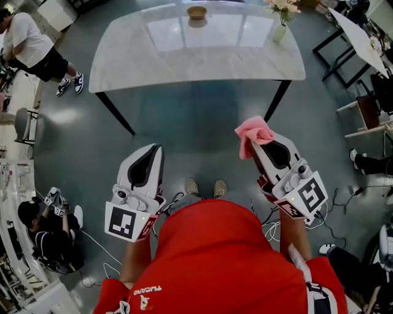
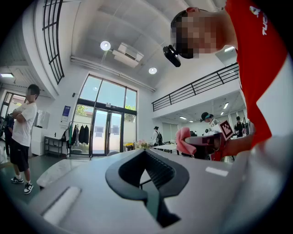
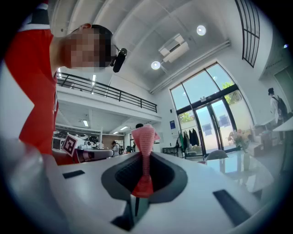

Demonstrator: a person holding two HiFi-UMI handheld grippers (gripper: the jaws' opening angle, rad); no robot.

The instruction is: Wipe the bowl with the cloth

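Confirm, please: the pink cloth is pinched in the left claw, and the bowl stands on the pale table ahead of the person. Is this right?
Not quite. The pink cloth is pinched in the right claw, not the left one; the right gripper view shows it between that claw's closed jaws. The left claw is shut on nothing. The bowl does stand on the pale table.

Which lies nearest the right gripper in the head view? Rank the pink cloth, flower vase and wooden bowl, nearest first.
1. pink cloth: clamped in the right gripper jaws.
2. flower vase: on the table, right side, ahead.
3. wooden bowl: at the table's far edge, middle.
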